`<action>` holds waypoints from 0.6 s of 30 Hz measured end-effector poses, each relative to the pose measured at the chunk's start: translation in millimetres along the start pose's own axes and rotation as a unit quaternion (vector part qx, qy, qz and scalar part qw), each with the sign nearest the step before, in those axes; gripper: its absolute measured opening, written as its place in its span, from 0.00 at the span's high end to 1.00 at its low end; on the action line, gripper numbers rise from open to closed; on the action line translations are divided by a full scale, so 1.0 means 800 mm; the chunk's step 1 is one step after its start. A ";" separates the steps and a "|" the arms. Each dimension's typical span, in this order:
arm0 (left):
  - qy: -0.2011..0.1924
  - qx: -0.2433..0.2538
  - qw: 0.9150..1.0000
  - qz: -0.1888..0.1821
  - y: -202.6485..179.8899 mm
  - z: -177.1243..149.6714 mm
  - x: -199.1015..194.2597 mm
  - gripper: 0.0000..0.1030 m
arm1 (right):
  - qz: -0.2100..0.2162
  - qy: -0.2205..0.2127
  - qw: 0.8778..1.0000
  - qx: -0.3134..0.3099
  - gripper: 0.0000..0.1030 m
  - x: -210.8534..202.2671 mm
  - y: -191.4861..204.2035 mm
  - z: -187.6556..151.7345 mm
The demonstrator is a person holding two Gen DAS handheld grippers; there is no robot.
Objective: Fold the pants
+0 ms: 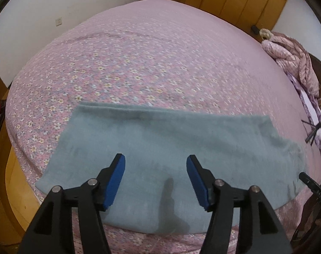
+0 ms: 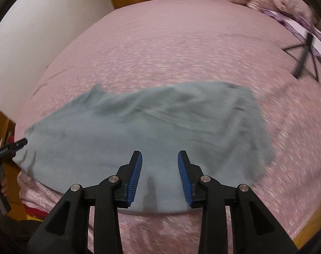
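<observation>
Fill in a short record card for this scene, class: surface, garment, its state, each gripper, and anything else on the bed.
Surface: bed with pink floral sheet
Garment: grey-blue pants, lying flat near the bed's front edge
Garment state: folded into a broad band; some creases show in the right wrist view
Left gripper: jaws open, nothing between them, above the pants
Right gripper: jaws open, nothing between them, above the pants
Also on bed: pink quilted bedding bunched at the far right
</observation>
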State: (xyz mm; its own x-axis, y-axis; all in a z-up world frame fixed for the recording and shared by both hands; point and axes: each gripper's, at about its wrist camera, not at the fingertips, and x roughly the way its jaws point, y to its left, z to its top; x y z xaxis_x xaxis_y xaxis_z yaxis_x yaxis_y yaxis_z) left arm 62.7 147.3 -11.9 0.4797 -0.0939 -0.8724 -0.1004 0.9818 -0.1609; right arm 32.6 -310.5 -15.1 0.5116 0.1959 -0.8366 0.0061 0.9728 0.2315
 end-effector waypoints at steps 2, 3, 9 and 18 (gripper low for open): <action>0.004 0.007 1.000 0.001 -0.007 -0.003 0.002 0.38 | -0.004 -0.005 1.000 0.016 0.64 -0.006 -0.014 -0.005; 0.006 0.009 1.000 0.001 -0.012 -0.006 0.002 0.38 | -0.007 -0.006 1.000 0.023 0.64 -0.007 -0.021 -0.007; 0.017 0.012 1.000 0.007 -0.022 -0.009 0.007 0.38 | -0.016 -0.012 0.997 0.070 0.64 -0.014 -0.063 -0.016; 0.030 0.009 0.999 0.018 -0.030 -0.011 0.023 0.38 | 0.007 -0.005 0.992 0.126 0.52 0.004 -0.096 -0.022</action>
State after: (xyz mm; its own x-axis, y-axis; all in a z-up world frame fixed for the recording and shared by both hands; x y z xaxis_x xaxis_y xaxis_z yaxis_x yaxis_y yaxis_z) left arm 66.3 120.2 -28.0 0.4231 -0.0679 -0.9036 -0.1005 0.9875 -0.1212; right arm 18.9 -382.7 -44.3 0.5221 0.2068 -0.8274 0.2129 0.9079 0.3612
